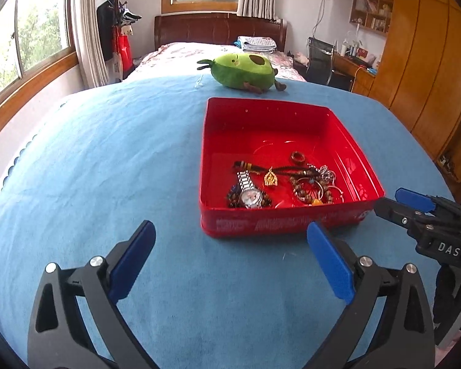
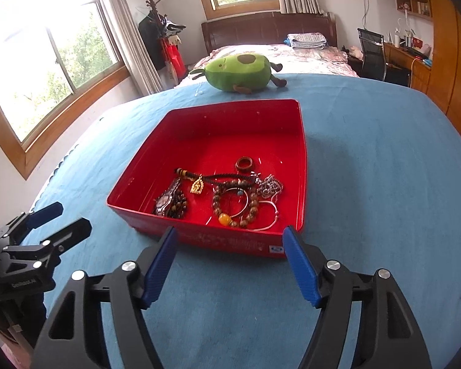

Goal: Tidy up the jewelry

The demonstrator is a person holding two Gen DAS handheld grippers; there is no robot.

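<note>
Left wrist view: left tool (image 1: pixel 230 240) and right tool (image 2: pixel 229 243) both spread wide, empty, short of red box (image 1: pixel 347 141). Jewelry (image 2: pixel 230 196) piled inside, probably tangled; grabbing one piece could drag others or shift the box on the tabletop (image 1: pixel 107 153).

Red box on blue cloth

The box (image 2: pixel 224 141) is glossy red, the cloth (image 2: pixel 384 184) plain blue, the plush (image 2: pixel 239 72) green with a brown patch. Inside lie a silver watch (image 1: pixel 250 192), a gold pendant (image 2: pixel 196 187), brown beads (image 2: pixel 252 206) and an amber bead (image 2: pixel 224 219). Gripper pads (image 2: pixel 301 267) are blue.
</note>
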